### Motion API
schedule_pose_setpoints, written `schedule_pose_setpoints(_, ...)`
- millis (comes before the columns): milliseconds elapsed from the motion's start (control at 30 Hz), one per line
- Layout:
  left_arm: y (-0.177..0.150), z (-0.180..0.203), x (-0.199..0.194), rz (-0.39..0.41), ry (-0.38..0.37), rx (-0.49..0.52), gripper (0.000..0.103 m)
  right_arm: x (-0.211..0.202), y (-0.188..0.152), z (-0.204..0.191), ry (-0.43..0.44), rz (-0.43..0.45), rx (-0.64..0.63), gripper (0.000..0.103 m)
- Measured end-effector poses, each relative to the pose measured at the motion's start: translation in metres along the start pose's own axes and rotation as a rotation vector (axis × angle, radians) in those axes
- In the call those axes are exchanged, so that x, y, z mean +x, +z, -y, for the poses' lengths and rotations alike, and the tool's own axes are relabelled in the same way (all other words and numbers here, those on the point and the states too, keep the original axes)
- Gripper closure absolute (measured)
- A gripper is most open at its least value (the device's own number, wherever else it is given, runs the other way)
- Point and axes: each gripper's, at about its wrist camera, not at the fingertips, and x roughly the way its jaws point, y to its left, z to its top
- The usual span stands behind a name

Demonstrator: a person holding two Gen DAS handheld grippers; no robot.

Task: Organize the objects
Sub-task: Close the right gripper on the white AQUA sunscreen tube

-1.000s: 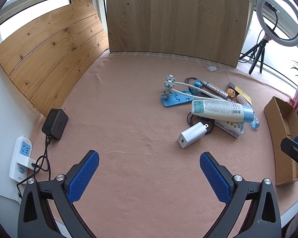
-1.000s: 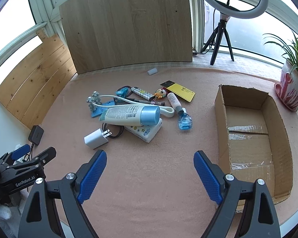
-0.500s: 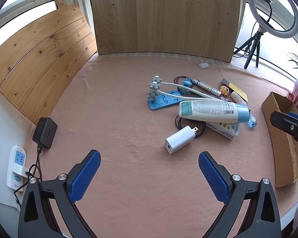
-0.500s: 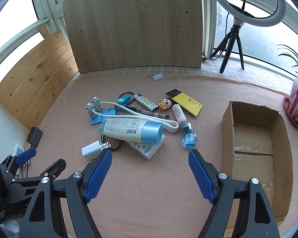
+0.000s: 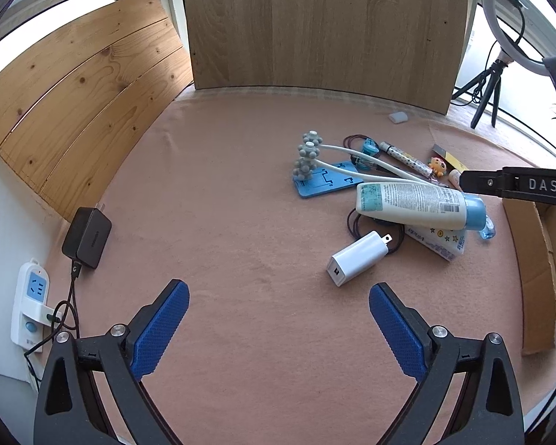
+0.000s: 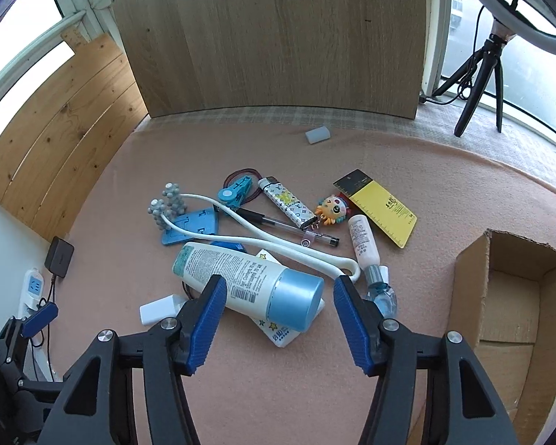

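On pink mat point(image 6: 407, 170) we see open box point(image 6: 507, 319) at right, white tube point(image 6: 248, 285) with blue cap lying atop clutter. Right gripper point(image 6: 280, 313) now straddles cap, jaws narrowing, not pressing; earlier hung back. Left gripper point(image 5: 278, 328) spread, empty.

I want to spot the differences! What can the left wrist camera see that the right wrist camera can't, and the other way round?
Only the left wrist view shows the white charger's metal prongs; in the right wrist view just its corner peeks out.

Only the right wrist view shows the inside of the cardboard box, the pen, and the whole yellow card.

Both show the lotion tube lying on the pile, the black adapter, the power strip and the ring light.
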Motion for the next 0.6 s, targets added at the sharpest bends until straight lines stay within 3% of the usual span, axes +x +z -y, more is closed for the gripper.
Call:
schedule_pose_setpoints(300, -0.009, -0.006, 0.011, -0.042, -0.015, -0.007, 0.009, 0.053, 0.019, 0.010, 0.043, -0.132, 0.052, 0.056)
schedule_pose_setpoints(600, -0.007, 0.001, 0.025, -0.072, -0.048, -0.004, 0.009, 0.048, -0.008, 0.014, 0.169, -0.203, 0.119, 0.061)
